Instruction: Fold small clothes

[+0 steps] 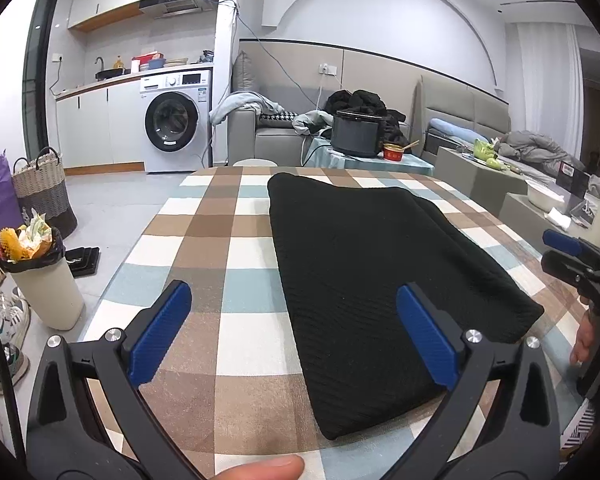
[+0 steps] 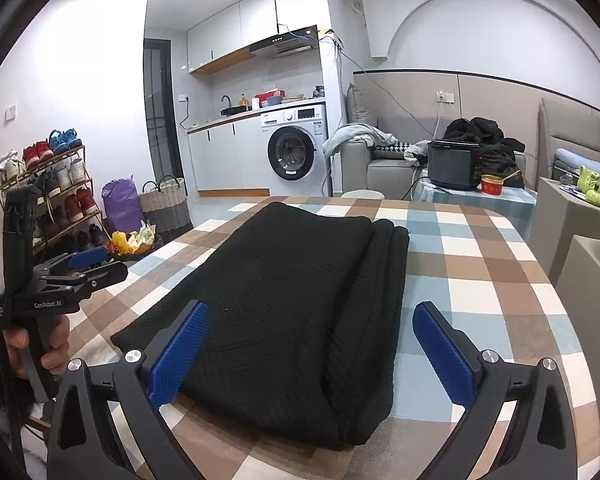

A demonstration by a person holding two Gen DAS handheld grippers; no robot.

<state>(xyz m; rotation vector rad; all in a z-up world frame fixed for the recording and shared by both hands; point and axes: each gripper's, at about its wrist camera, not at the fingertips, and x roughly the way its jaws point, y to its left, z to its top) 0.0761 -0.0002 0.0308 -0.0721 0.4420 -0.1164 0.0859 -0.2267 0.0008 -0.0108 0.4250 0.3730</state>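
Both grippers gape wide, gripping nothing: the left gripper [image 1: 292, 332] and right gripper [image 2: 312, 344] hang above the near end of the folded black garment [image 2: 300, 304], lying flat on the checked table [image 1: 204, 248].

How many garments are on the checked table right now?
1: a black knit garment, folded lengthwise, lies along the middle of the checked table, between both open grippers. Anything tucked inside its folds would be hidden.

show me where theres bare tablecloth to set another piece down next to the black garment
Bare checked tablecloth runs along the black garment on the left gripper side. A narrower strip lies between the garment's layered edge and the table edge, ahead of the right gripper. The middle is taken.
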